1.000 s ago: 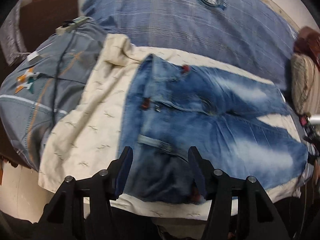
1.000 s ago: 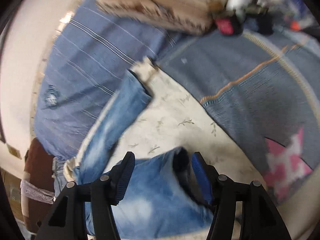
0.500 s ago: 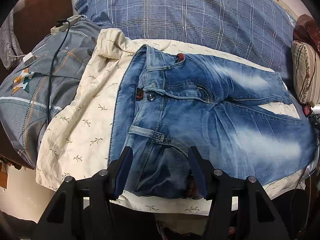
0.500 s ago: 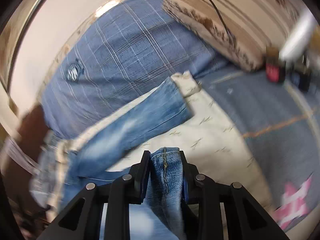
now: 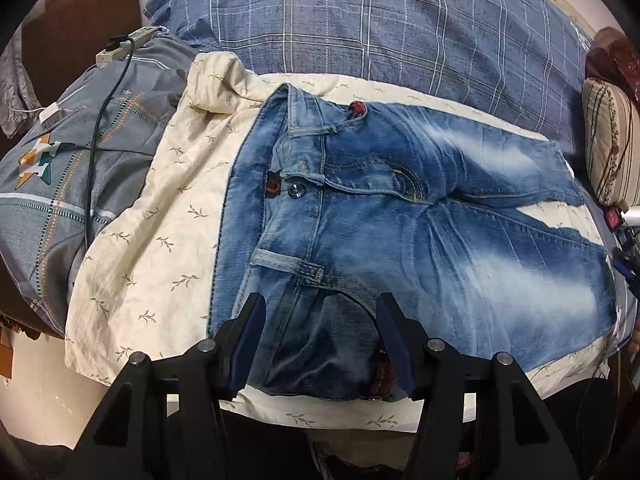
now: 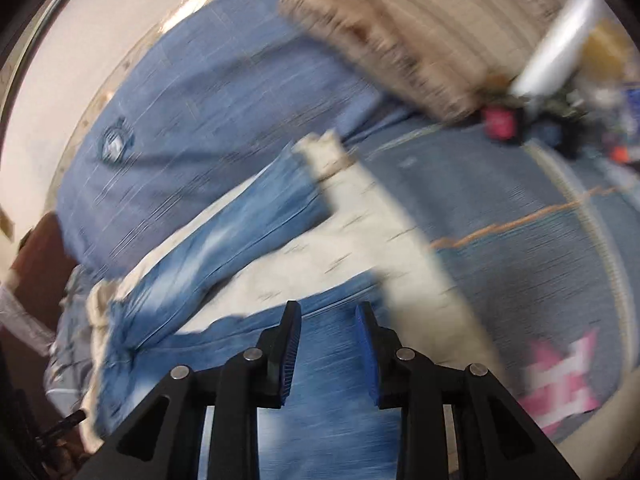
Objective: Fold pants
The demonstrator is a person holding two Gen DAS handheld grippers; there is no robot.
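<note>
Blue washed jeans lie spread on a cream leaf-print sheet, waistband to the left, legs running right. My left gripper is open, its fingers either side of the near waistband corner, holding nothing. In the blurred right wrist view the jeans' far leg lies diagonal and the near leg lies under my right gripper. Its jaws stand partly apart, with denim seen between them; I cannot tell if they touch it.
A blue plaid pillow lies behind the jeans. A grey quilt with a power strip and black cable is at the left. A striped cushion sits at the right. The bed's front edge is just below the left gripper.
My right gripper was shut on the near leg's hem half a second ago; now its jaws are apart and the view has swung. The left gripper has barely moved.
</note>
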